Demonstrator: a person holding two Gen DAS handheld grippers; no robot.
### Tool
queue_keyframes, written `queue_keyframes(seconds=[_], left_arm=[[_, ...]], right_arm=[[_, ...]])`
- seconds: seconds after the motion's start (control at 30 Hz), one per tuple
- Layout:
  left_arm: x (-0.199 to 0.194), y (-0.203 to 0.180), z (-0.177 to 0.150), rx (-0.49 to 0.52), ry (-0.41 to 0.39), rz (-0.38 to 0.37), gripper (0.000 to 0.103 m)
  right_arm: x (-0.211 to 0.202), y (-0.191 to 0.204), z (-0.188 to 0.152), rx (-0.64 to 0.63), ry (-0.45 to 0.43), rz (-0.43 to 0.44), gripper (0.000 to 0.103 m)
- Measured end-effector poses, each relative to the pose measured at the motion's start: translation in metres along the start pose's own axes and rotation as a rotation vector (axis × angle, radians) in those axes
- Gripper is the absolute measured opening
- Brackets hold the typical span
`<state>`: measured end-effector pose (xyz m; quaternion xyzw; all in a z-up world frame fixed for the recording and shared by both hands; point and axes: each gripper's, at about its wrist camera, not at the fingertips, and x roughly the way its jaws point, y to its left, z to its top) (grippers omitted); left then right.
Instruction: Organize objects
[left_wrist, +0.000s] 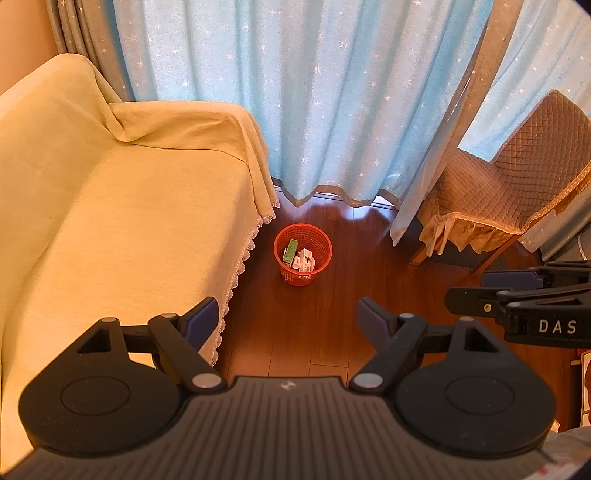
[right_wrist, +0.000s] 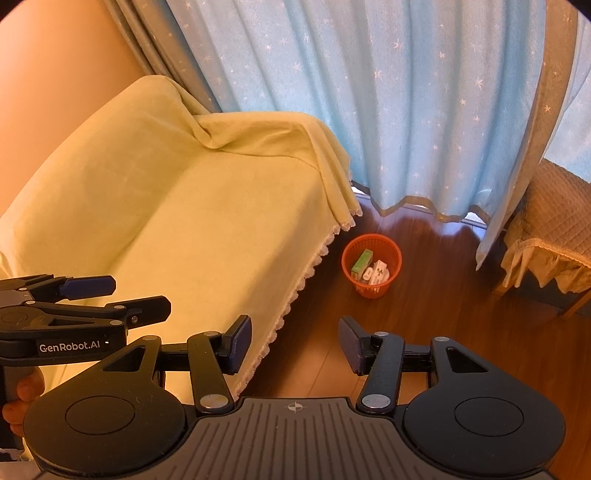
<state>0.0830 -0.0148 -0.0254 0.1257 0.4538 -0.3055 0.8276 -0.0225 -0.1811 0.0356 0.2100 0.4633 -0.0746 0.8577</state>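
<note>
Black tongs with blue pads are hanging in the air, both pairs spread wide and holding nothing. The left gripper (left_wrist: 286, 317) is pointing down at the wooden floor (left_wrist: 332, 317), and its left pad is hanging in front of the couch edge. The right gripper (right_wrist: 295, 341) is floating just beside it, pointing the same way. A hand (right_wrist: 20, 402) is wrapping around the left handle, low in the right view.

Both pairs are aiming at the little red basket (left_wrist: 280, 238) — it is standing on the floor, well apart from the tongs, between the couch and the chair. Inside it, a green box (left_wrist: 290, 250), a white carton (left_wrist: 307, 260) and a small white tube (left_wrist: 296, 264) are leaning together. My guess is that the things are already tidied into the basket, so the tongs are staying empty and high.

Beside the basket, a yellow cloth (left_wrist: 110, 221) with a lacy edge is covering the couch — nothing is lying on it. Behind, a blue curtain (left_wrist: 314, 110) with tiny stars is hanging to the floor, and a chair with a brown quilted cover (left_wrist: 517, 184) is standing off to the right.
</note>
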Motion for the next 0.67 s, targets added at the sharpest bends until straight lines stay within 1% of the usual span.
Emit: queue_keyframes(seconds=[0.47, 0.67], left_arm=[[0.0012, -0.0004, -0.0002, 0.007, 0.004, -0.010, 0.079], [0.0021, -0.0013, -0.0011, 0.027, -0.001, -0.016, 0.080]], right_arm=[[0.0021, 0.0007, -0.0016, 0.004, 0.006, 0.000, 0.050], [0.0029, -0.0016, -0.0015, 0.007, 0.007, -0.002, 0.050]])
